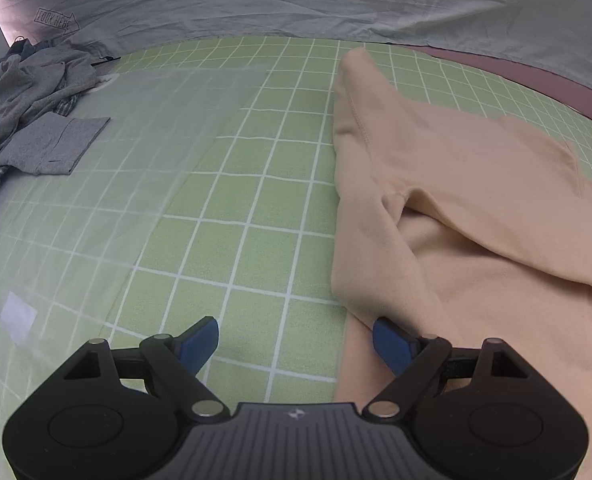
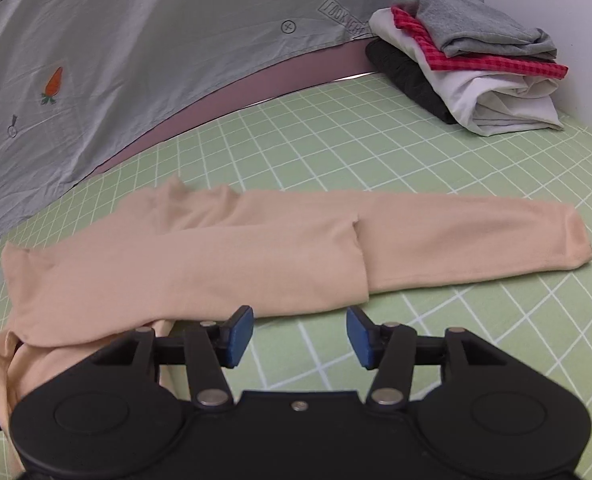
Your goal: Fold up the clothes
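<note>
**Peach top half-folded, both grippers free**

Left wrist view: the left gripper (image 1: 296,340) hovers with its jaws wide and nothing between them, its right blue pad at the near edge of the peach long-sleeved top (image 1: 476,208), which lies on the green grid mat (image 1: 232,216). One sleeve is folded across the body. A heap of unfolded grey clothes (image 1: 36,116) waits at far left.

Right wrist view: the right gripper (image 2: 299,334) is likewise spread and empty, just short of the top's near edge. The other sleeve (image 2: 476,236) stretches flat toward the right. A stack of folded clothes (image 2: 468,60) sits in the far corner. By appearances, the second sleeve fold comes next, calling for a pinch at its cuff.
</note>
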Available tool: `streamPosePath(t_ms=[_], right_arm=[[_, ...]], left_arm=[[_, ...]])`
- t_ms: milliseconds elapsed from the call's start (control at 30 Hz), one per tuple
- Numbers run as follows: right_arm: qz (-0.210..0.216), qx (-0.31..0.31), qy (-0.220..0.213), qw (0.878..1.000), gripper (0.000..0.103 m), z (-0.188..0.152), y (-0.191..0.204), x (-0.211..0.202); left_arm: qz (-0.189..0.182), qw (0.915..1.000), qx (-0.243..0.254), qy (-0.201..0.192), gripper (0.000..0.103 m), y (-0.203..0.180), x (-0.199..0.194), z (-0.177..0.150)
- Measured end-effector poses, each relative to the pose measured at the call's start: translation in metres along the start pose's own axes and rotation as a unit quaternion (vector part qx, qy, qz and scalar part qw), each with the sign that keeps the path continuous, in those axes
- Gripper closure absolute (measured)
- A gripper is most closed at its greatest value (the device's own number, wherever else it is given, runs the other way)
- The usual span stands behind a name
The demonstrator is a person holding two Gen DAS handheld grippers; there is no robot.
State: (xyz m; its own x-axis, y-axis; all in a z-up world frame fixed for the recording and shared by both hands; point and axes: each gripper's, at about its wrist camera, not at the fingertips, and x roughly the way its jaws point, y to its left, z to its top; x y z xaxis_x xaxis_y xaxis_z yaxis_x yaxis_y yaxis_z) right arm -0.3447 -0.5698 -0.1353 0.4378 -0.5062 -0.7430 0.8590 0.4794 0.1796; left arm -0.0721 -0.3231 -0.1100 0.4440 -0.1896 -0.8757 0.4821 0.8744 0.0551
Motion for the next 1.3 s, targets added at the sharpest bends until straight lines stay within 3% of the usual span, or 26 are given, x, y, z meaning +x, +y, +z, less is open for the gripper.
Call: streamPosePath(t_ms=[200, 500, 567, 633, 733, 867, 967, 1067, 1100, 1200, 1300], right_arm=[[-0.023, 0.007, 0.005, 1.000, 0.049, 0.032, -0.019, 0.043], [-0.016, -0.064, 0.024, 0.998, 0.050, 0.037, -0.008, 0.071], [-0.003, -0.082, 0.026, 0.996, 0.067, 0.040, -0.004, 0.073], [0.014, -0.090, 0.028, 0.995, 0.097, 0.047, -0.003, 0.075], [0.031, -0.099, 0.015, 0.994, 0.100, 0.063, -0.002, 0.073], [0.037, -0.110, -0.058, 0.992, 0.100, 0.102, -0.006, 0.056], [0.002, -0.072, -0.113, 0.991, 0.100, 0.133, -0.019, 0.051], [-0.043, -0.052, -0.106, 0.992, 0.099, 0.149, -0.031, 0.071], [-0.052, -0.048, -0.092, 0.993, 0.093, 0.150, -0.034, 0.080], [-0.066, -0.052, -0.081, 0.993, 0.063, 0.137, -0.030, 0.082], [-0.063, -0.056, -0.059, 0.995, 0.057, 0.115, -0.025, 0.081]], left_arm=[[0.007, 0.9999, 0.001, 0.010, 0.013, -0.009, 0.015, 0.012], [0.028, 0.9994, 0.015, 0.014, 0.002, -0.014, 0.020, 0.014], [0.032, 0.9992, 0.022, 0.013, 0.001, -0.015, 0.021, 0.014], [0.033, 0.9990, 0.029, 0.011, 0.000, -0.015, 0.021, 0.014], [0.032, 0.9990, 0.031, 0.010, 0.000, -0.014, 0.021, 0.014], [0.029, 0.9992, 0.027, 0.008, 0.000, -0.013, 0.022, 0.013], [0.027, 0.9994, 0.022, 0.007, 0.000, -0.012, 0.022, 0.013], [0.017, 0.9997, 0.015, 0.010, 0.000, -0.009, 0.021, 0.016], [0.013, 0.9998, 0.013, 0.011, 0.001, -0.007, 0.020, 0.018], [0.001, 0.9999, 0.007, 0.013, 0.001, -0.002, 0.018, 0.022], [-0.029, 0.9992, -0.025, 0.011, 0.002, 0.009, 0.013, 0.030]])
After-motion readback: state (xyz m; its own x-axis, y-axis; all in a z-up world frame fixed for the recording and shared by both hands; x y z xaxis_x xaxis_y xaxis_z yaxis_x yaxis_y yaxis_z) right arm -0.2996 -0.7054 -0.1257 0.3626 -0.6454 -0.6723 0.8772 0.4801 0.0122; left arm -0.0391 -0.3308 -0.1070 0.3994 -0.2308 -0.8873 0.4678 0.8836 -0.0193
